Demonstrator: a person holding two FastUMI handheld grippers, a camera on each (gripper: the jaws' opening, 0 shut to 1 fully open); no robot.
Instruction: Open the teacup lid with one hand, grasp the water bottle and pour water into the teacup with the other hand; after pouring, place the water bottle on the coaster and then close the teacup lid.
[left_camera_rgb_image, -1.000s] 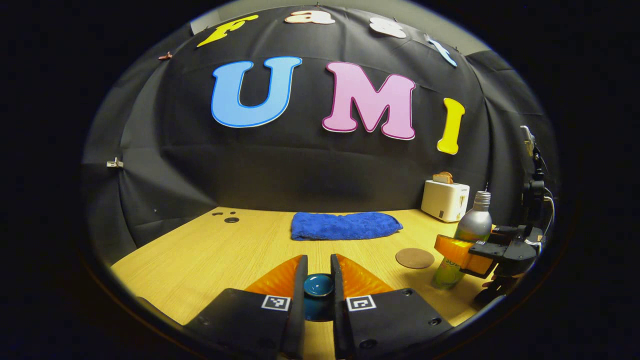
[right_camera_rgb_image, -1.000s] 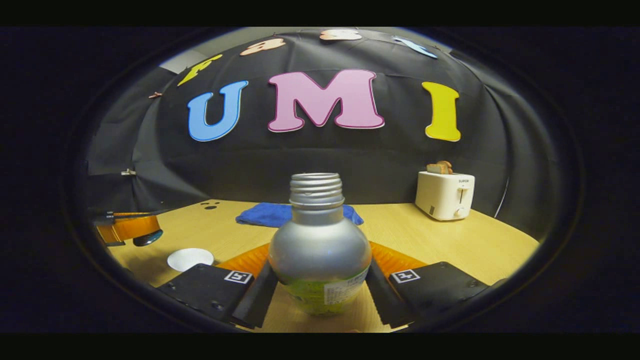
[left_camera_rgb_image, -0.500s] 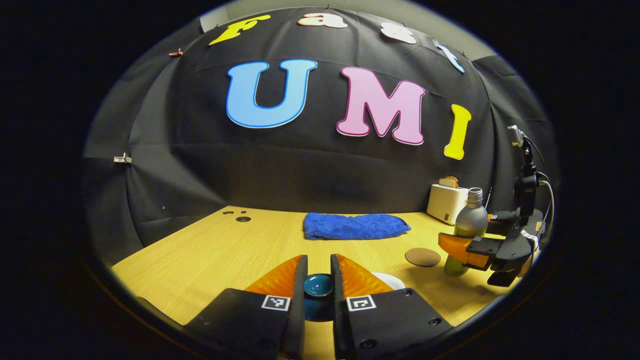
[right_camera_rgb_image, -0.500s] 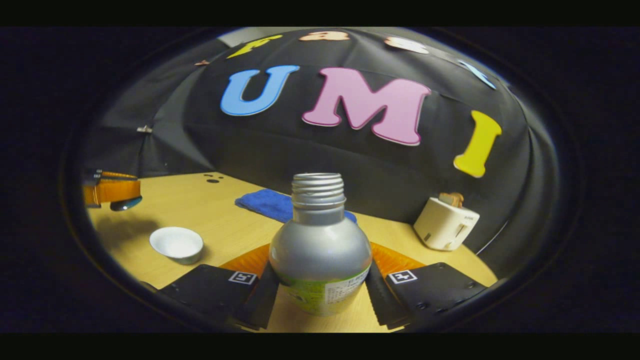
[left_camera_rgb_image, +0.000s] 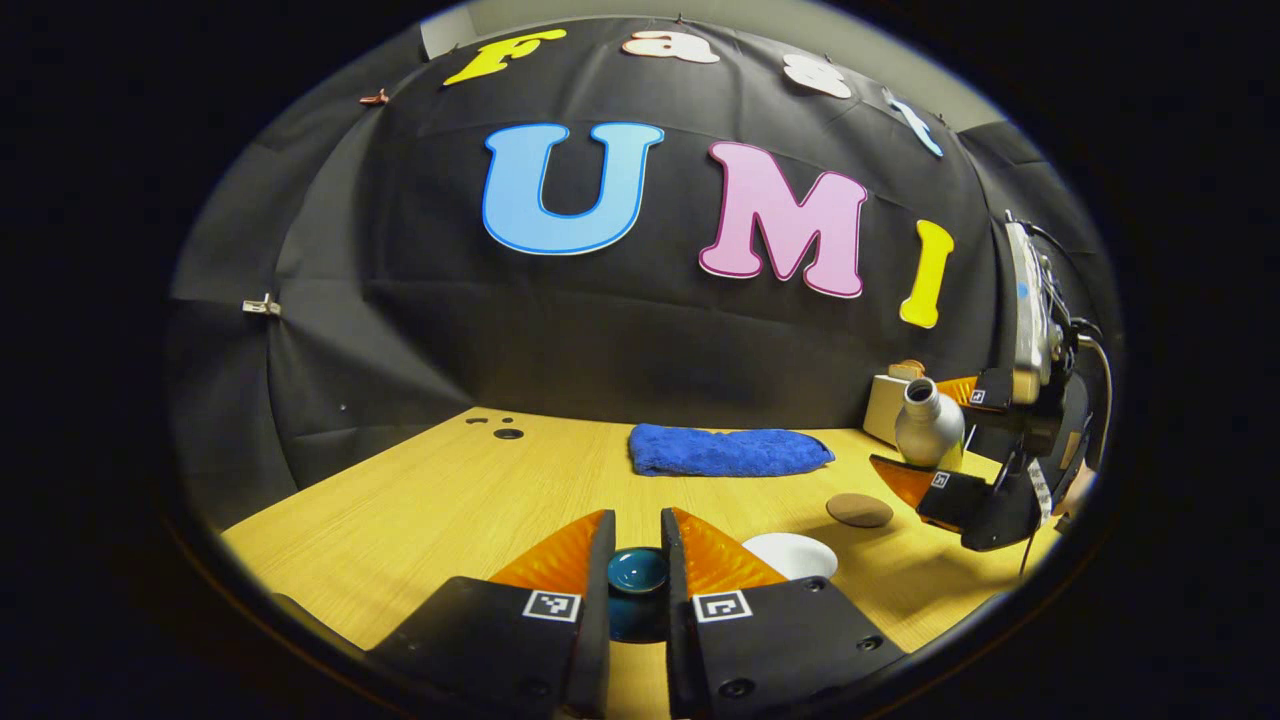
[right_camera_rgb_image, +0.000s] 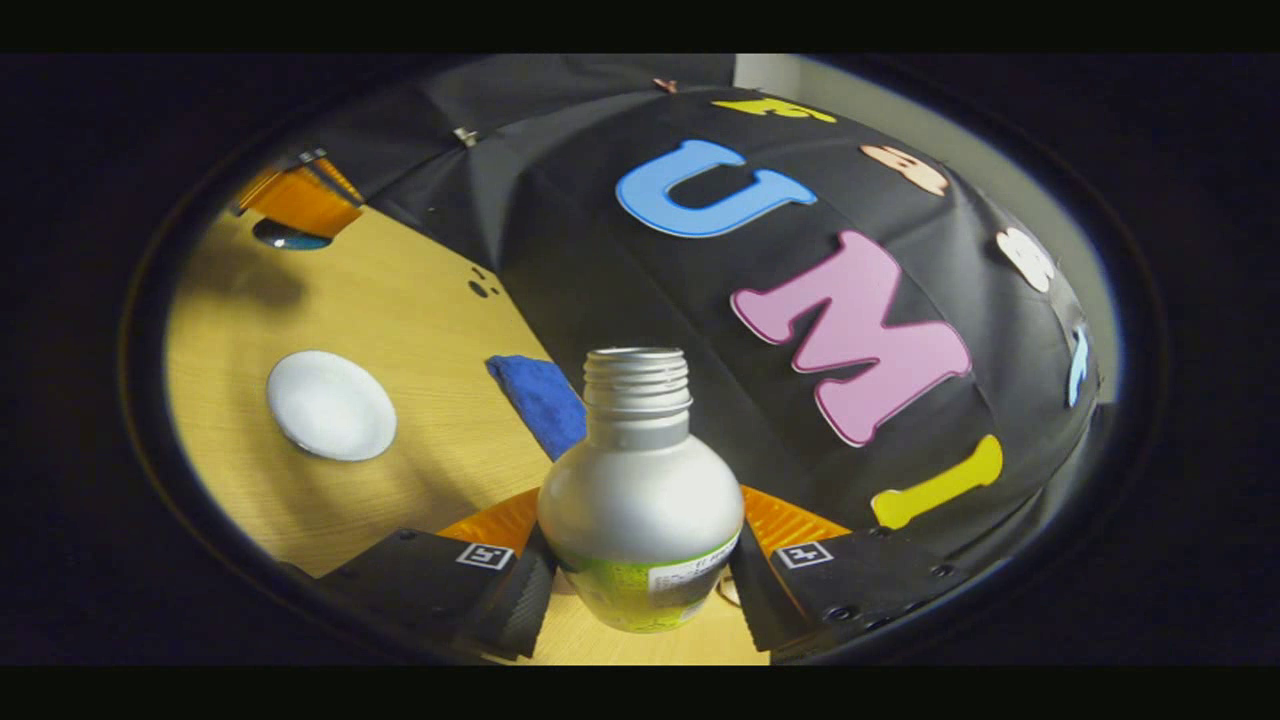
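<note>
Left gripper view: the left gripper (left_camera_rgb_image: 636, 560) is clenching the round dark-teal teacup lid (left_camera_rgb_image: 637, 572) above the light wooden table (left_camera_rgb_image: 420, 500).
Right gripper view: the right gripper (right_camera_rgb_image: 640, 580) is gripping the open-mouthed silver metal water bottle (right_camera_rgb_image: 640, 500), tilting it.
Teacup: the white round teacup (left_camera_rgb_image: 792, 555) is sitting uncovered near the table's front edge.
Coaster: the brown round coaster (left_camera_rgb_image: 859, 510) is lying beside it.
Far edge: the folded blue towel (left_camera_rgb_image: 728, 451) is lying there.

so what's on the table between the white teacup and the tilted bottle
In the left gripper view, the brown coaster lies between the teacup and the bottle; the rest is bare table.
</note>
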